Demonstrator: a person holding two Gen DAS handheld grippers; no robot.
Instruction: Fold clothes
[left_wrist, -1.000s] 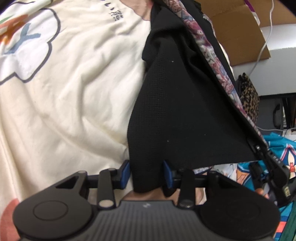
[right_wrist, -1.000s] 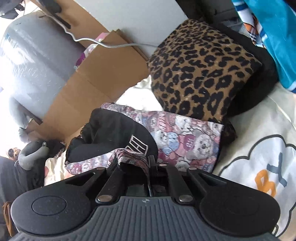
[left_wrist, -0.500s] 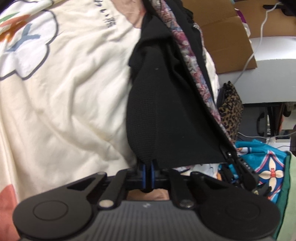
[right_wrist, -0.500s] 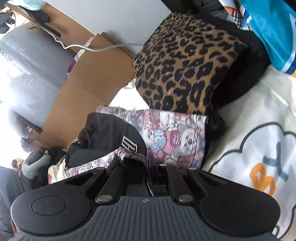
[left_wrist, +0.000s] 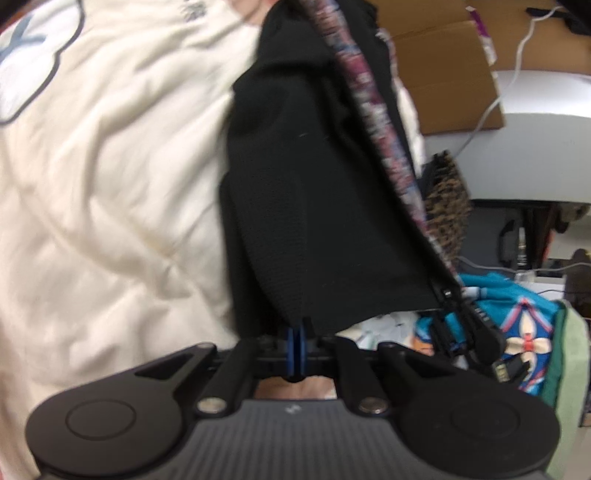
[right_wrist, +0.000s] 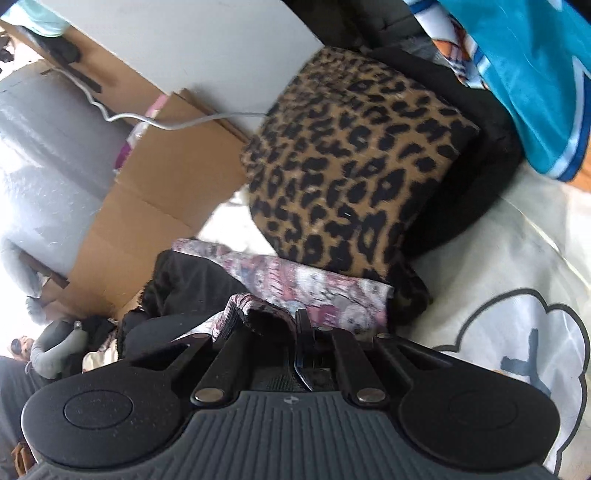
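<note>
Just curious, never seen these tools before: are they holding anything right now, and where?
Both hold one black garment: the left gripper pinches its bottom edge, and the right gripper grips its patterned hem.

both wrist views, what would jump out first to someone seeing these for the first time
In the left wrist view, a black garment with a patterned lining hangs lifted over the cream bedspread, its lower edge pinched in the left gripper. In the right wrist view, a folded leopard-print piece fills the middle, resting on black fabric. Just below it, the right gripper is closed on the patterned edge.
</note>
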